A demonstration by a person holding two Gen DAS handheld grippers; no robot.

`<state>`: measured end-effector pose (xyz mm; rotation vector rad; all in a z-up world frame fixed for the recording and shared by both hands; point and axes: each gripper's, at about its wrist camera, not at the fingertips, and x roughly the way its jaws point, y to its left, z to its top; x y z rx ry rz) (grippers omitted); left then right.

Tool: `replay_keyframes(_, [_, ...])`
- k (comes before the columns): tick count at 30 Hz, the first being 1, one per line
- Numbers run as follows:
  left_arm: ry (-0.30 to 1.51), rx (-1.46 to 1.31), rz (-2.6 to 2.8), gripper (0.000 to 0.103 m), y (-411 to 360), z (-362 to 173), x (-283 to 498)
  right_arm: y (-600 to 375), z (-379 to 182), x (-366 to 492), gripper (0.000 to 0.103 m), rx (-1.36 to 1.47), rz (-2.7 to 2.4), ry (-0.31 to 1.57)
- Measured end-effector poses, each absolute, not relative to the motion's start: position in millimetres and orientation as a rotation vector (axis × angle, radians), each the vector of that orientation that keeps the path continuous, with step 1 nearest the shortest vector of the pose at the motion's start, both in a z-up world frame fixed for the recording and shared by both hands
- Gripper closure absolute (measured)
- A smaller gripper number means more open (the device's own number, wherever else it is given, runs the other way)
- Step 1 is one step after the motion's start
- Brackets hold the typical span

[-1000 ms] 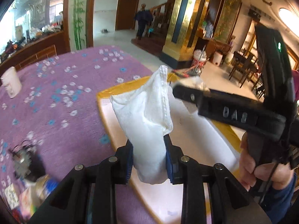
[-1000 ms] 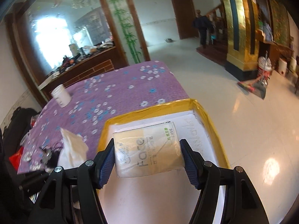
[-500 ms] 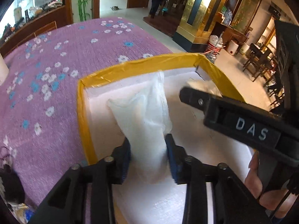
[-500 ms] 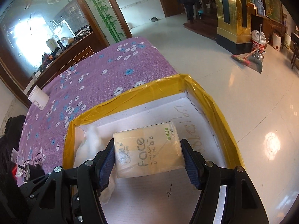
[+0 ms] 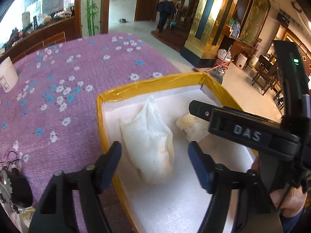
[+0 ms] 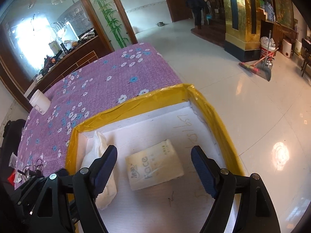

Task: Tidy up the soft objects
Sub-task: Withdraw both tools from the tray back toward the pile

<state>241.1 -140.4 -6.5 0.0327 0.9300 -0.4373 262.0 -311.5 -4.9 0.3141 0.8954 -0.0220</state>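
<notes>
On the left, the purple flowered tablecloth (image 5: 81, 89) is carrying only bystanders — a white jar (image 5: 6, 73) far off and a tangle of cables (image 5: 13, 167) at the near edge — since the soft things are being gathered into the foam box (image 5: 147, 85) with its yellow-taped rim. The left gripper (image 5: 154, 161) is opening over the box's left side, its blue pads standing clear on either side of the white cloth bag (image 5: 151, 141), which is lying on the foam floor by the left wall; the bag looks released there, not gripped. Further right, the right gripper (image 6: 154, 169) is opening too — the "Face" tissue pack (image 6: 154, 167) is resting flat on the floor between its pads, touching neither, just beside the bag.
</notes>
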Motion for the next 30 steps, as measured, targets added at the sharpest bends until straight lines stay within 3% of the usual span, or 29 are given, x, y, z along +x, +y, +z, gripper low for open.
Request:
replay_keyframes(4, [0.877, 0.02, -0.439, 0.031, -134, 5, 224, -313, 7, 254, 0.02, 0.274, -0.067, 0.865])
replay_keyframes(9, [0.76, 0.005, -0.442, 0.03, -117, 31, 186, -307, 54, 214, 0.02, 0.259, -0.043, 0.656])
replay_keyframes(11, [0.709, -0.016, -0.45, 0.02, -106, 44, 169, -304, 72, 190, 0.014, 0.269, -0.066, 0.576])
replay_keyframes(14, [0.65, -0.031, -0.444, 0.016, -89, 59, 141, -291, 86, 155, 0.008, 0.218, -0.108, 0.475])
replay_keyframes(15, [0.635, -0.029, -0.443, 0.016, -85, 63, 133, -287, 86, 148, 0.003, 0.211, -0.102, 0.469])
replay_keyframes(18, [0.59, -0.007, -0.434, 0.014, -70, 71, 109, -278, 77, 123, 0.002, 0.254, -0.041, 0.47])
replay_keyframes(22, [0.526, 0.008, -0.387, 0.002, -43, 75, 73, -256, 71, 86, 0.002, 0.209, -0.02, 0.457])
replay_keyframes(30, [0.477, 0.09, -0.277, 0.0, 5, 63, 12, -193, 58, 23, 0.002, 0.167, 0.248, 0.445])
